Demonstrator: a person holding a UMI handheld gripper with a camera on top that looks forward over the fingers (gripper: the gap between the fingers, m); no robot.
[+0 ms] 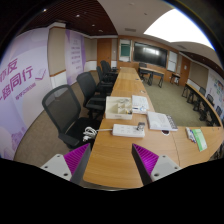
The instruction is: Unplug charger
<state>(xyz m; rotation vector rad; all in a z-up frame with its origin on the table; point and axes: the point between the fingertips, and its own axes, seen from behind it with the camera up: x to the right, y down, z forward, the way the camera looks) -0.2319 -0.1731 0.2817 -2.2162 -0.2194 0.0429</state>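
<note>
A: Sweeping from the left of the frame: a purple banner (pixel 30 75) on the wall, then a row of black office chairs (pixel 68 108) along the near edge of a long wooden table (pixel 120 160).

B: And low in the frame, the claw (pixel 110 160). Its two purple pads (pixel 76 157) stand spread, well apart, nothing but bare table between them.

A: The target sits just left of centre: a white power strip (pixel 128 130) lying flat on the table, beyond the fingers, with a white cable (pixel 90 131) trailing off toward the chairs at the left.

B: Is the charger plugged into it?

A: Too small to make out a charger body from here. My judgement is it belongs on or near that strip.

B: So the step is still the approach. I'd say drive forward over the table, centre the strip between the fingers, then look for the plug body before closing.

A: Agreed. Grip the plug itself, not the cable, and pull straight out along the pins. The strip looks light and may lift with the pull.

B: To the right of it, papers or a booklet (pixel 158 121), and toward the right edge a greenish packet (pixel 199 138). Further up the frame, a white box (pixel 123 103).

A: Those lie apart from the strip, so the line in looks open.
</note>
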